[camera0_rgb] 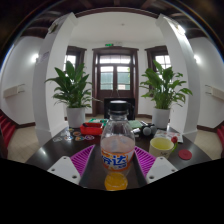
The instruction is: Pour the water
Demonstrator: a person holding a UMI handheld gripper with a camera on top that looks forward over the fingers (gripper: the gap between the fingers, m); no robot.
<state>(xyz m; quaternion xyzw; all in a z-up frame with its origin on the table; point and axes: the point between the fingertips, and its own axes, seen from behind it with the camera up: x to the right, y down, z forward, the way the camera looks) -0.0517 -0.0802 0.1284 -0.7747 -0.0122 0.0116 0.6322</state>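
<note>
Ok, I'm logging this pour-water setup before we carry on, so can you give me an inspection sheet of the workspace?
Surface: dark glossy table, reflective.
Job's things: clear plastic bottle with blue label and orange drink, upright between the fingers; clear cup of yellow liquid to its right.
Clutter: red flat object, small red lid, dark container behind the bottle.
Grippers: gripper, purple-padded fingers either side of the bottle; contact cannot be told.
Cables: nothing seen.
Surroundings: two potted leafy plants, wooden door, white walls.
</note>
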